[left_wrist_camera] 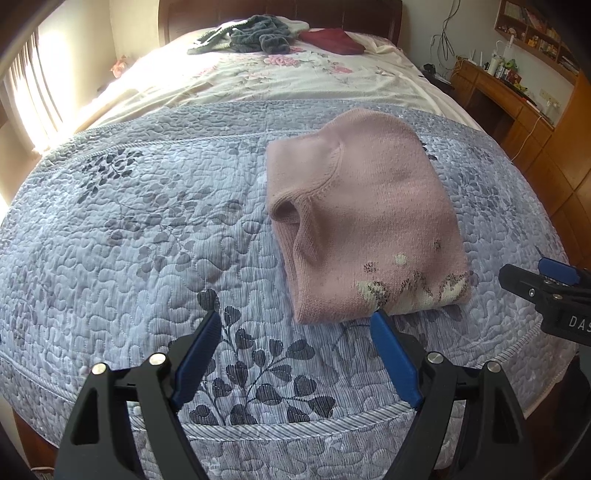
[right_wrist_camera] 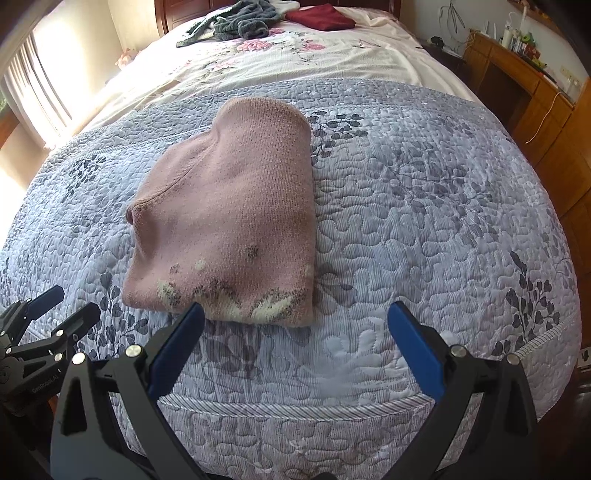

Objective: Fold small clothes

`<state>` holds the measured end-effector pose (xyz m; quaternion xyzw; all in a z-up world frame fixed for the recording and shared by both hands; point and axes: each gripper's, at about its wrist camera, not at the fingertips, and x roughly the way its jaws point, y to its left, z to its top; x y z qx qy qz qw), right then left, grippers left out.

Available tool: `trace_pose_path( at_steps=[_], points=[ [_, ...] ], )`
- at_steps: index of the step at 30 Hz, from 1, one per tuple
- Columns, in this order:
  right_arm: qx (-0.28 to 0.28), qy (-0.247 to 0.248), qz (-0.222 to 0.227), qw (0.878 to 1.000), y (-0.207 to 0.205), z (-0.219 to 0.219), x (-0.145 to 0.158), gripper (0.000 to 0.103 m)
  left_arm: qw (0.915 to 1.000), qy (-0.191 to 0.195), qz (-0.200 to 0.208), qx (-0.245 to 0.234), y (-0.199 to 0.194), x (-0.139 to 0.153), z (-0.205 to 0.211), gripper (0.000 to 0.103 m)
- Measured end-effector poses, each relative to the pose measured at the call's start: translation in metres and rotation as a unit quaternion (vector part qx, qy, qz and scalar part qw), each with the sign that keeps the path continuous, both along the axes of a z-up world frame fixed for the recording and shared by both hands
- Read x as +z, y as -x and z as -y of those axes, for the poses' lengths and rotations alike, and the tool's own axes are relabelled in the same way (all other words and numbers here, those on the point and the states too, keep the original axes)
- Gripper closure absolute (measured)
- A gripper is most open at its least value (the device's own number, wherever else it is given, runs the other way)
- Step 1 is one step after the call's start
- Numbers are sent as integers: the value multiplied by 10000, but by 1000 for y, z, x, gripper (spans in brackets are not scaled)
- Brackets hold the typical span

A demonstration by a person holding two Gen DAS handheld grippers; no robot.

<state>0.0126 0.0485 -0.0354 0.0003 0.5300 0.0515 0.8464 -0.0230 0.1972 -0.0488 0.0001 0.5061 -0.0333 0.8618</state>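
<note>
A small pink knit sweater lies folded into a compact bundle on the blue-grey quilt, its cream and dark patterned hem toward me. My left gripper hovers open just short of the sweater's near edge, slightly to its left, nothing between its blue pads. My right gripper is open too, just in front of the hem's right corner, empty. Each gripper shows at the edge of the other's view, the right gripper and the left gripper.
Further up the bed lie a grey-green heap of clothes and a folded dark red garment on a floral sheet. A wooden desk with clutter stands right; a curtained window is left.
</note>
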Motion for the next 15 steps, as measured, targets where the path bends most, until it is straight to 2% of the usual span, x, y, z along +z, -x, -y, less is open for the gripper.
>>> trace_pose_path(
  at_steps=[15],
  points=[
    [-157, -45, -4, 9999, -3, 9, -2, 4, 10000, 5, 5, 5, -2, 0, 1, 20]
  ],
)
